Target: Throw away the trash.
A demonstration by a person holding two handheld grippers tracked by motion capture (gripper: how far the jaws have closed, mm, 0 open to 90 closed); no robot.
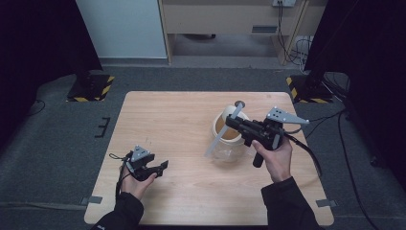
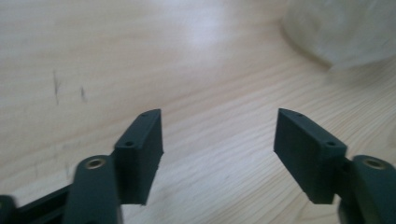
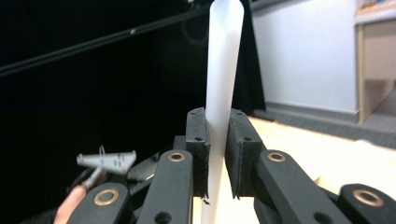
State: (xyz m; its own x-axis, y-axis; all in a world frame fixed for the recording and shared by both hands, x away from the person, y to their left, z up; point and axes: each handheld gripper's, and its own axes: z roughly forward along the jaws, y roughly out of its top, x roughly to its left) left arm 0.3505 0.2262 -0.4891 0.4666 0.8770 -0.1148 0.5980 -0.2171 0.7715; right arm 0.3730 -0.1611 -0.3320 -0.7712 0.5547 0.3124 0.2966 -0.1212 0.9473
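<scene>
Right gripper (image 1: 235, 122) clenched on a long white spatula (image 1: 221, 133), slanted over the clear jar (image 1: 226, 139) at table (image 1: 191, 115) centre-right; left gripper (image 1: 160, 167) released, nothing between jaws, well left of jar; stirring step likely; next: steady the jar.

A light wooden table (image 1: 191, 115) sits on grey carpet (image 1: 48, 143). Beyond the table's far edge stand a white panel (image 1: 122, 28) and pale wooden furniture (image 1: 230, 19). Yellow-and-black striped stand bases (image 1: 91, 86) rest on the floor off the table's two far corners.
</scene>
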